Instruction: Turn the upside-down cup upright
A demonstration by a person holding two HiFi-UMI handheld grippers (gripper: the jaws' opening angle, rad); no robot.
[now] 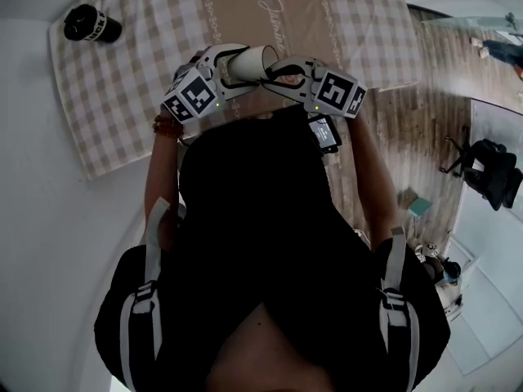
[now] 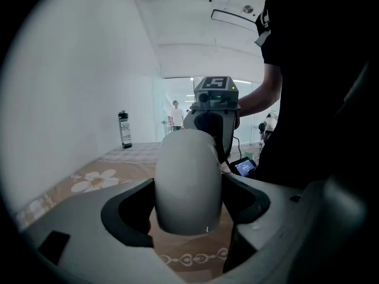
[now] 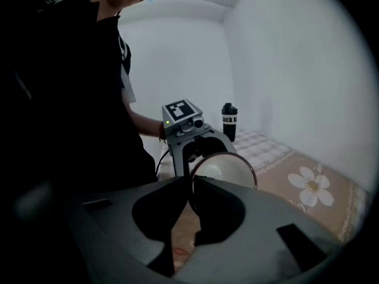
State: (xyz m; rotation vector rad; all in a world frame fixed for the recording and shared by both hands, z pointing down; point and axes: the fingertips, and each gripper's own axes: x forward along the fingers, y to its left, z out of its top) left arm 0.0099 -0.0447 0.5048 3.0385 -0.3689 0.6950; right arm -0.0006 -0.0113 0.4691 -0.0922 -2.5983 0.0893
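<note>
Left claw (image 2: 188, 215) hugs the cup (image 2: 188, 164) body, right claw (image 3: 190, 188) pinches its rim, so it's lying sideways between the 2.

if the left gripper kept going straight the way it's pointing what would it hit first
The cup is already clamped in its jaws; just beyond it, probably the right gripper, which pinches the rim.

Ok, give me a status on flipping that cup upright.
Done: the cup appears lifted off the checked tablecloth and already lies about sideways.
In hand: the left gripper clamps its body, and the right gripper pinches its rim, with the mouth facing the right gripper.
Left: finish the turn until the mouth faces up, set the cup down and release both grips.
</note>
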